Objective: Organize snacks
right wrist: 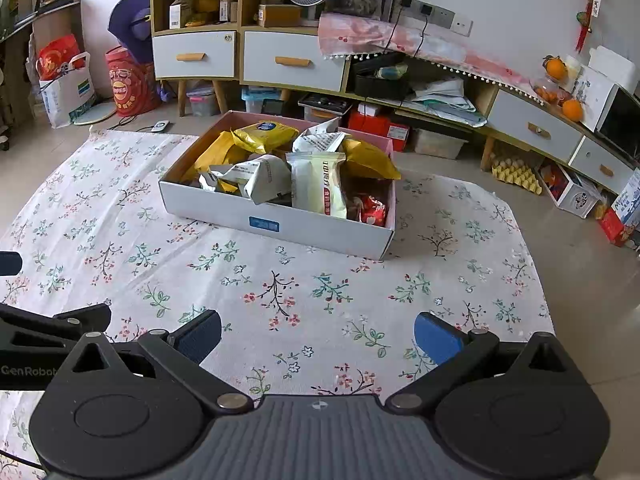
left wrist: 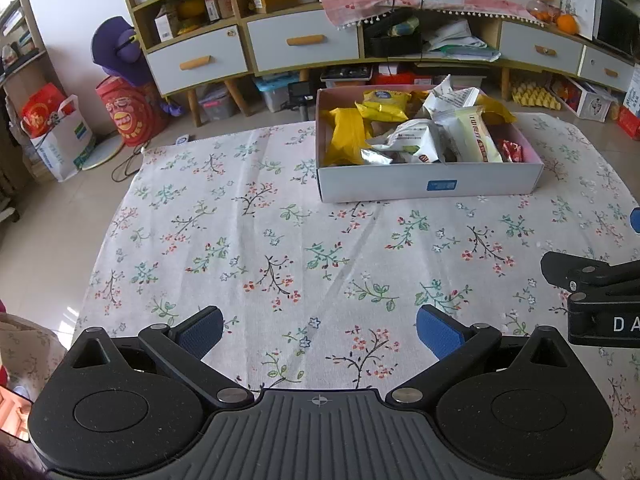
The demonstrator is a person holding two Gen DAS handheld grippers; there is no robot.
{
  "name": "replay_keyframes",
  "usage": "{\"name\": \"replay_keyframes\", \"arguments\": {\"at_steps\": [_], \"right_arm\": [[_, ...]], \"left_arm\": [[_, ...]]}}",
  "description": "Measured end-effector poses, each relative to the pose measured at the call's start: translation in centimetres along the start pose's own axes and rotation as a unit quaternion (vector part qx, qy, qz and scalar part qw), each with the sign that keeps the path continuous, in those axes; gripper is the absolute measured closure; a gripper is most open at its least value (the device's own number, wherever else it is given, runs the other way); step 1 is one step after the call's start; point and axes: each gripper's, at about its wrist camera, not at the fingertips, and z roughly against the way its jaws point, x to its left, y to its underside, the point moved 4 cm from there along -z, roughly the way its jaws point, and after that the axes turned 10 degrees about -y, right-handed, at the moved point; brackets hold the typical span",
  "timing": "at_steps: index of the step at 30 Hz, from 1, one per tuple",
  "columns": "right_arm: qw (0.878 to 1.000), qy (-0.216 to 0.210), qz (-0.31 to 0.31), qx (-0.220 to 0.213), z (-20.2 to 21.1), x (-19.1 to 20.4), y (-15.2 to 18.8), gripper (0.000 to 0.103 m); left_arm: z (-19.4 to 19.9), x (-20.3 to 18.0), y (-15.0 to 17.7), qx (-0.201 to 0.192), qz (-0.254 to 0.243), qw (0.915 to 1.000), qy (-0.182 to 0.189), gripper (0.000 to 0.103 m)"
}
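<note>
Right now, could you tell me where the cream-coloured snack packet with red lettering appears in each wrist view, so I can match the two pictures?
Left wrist view: the cream snack packet lies upper right of centre, in the right half of the snack box.
Right wrist view: the packet stands just above centre, right of the box's middle.
Shared landmark: the blue label on the box's near wall.
</note>
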Motion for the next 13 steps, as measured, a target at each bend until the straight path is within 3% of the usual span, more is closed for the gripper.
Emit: {"name": "replay_keyframes", "arguments": {"at_steps": [13], "right_arm": [[1.000, -0.004, -0.001, 0.003, -0.25, 0.18, 0.02, 0.015]], "left_arm": [[0.08, -0.32, 0.17, 0.001, -0.008, 0.9999, 0.008, 0.000]]}}
